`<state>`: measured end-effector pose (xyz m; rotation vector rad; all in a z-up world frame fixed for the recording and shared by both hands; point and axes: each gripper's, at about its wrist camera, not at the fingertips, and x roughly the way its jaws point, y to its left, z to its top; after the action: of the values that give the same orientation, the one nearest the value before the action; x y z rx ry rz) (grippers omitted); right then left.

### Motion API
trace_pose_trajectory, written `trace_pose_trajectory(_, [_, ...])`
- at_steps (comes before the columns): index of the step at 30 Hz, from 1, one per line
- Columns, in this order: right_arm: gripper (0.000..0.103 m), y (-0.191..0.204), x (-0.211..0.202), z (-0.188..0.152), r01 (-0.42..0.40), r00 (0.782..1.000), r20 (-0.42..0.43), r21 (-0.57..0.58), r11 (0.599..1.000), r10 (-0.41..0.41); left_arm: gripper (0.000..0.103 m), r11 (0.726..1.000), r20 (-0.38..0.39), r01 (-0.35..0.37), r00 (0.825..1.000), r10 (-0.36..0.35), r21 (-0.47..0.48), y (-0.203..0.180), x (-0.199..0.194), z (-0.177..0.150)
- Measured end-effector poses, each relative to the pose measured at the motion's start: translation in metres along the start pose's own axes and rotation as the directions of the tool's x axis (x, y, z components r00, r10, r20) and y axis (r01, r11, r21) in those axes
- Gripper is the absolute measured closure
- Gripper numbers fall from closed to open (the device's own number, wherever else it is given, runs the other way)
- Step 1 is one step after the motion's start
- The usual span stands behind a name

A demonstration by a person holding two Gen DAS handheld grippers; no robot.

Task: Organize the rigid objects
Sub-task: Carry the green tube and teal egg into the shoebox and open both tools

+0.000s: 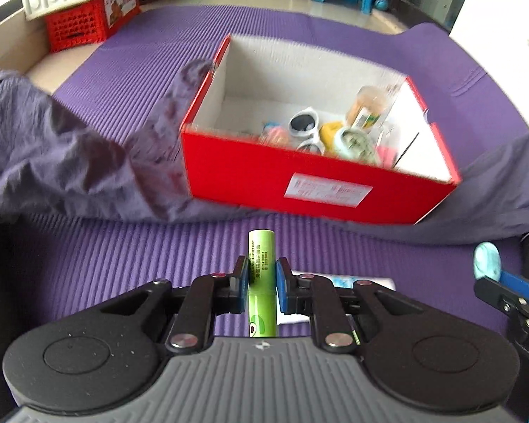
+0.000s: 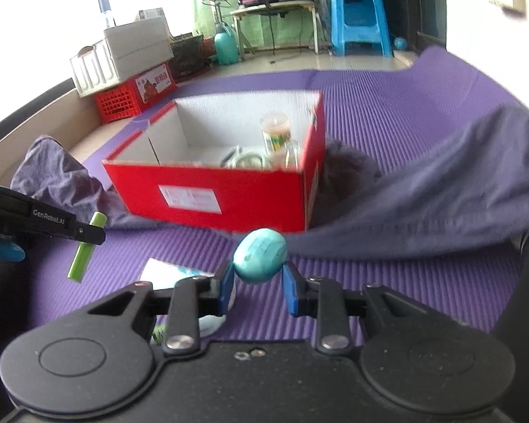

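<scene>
Part done: the red box on the purple mat already holds several items, while my left tongs grip a green lip-balm tube and my right tongs clamp a turquoise egg, both short of the box, and a white packet lies on the mat.
</scene>
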<state>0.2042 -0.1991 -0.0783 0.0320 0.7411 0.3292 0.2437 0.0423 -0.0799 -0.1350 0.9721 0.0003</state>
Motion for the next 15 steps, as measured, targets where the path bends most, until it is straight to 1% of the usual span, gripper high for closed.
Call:
trace_pose_trajectory(4, [0.074,0.007,-0.004,0.032,-0.005,1.0,0.022,-0.057,0.998,0.006,0.087,1.0,0.032,0.019,0.999,-0.02,0.017,-0.005,-0.012,0.022])
trace_pose_trajectory(7, [0.074,0.01,-0.001,0.054,-0.003,0.999,0.042,-0.083,0.997,0.007,0.087,0.999,0.061,0.02,0.998,-0.021,0.028,-0.008,-0.016,0.041])
trace_pose_trajectory(12, [0.074,0.013,0.015,0.084,0.012,0.998,0.06,-0.11,0.994,-0.006,0.087,0.999,0.097,0.001,0.995,-0.005,0.038,-0.01,-0.015,0.074])
trace_pose_trajectory(15, [0.074,0.016,0.029,0.098,0.019,0.998,0.058,-0.125,0.992,-0.012,0.087,0.999,0.105,-0.012,0.994,0.007,0.04,-0.01,-0.009,0.092])
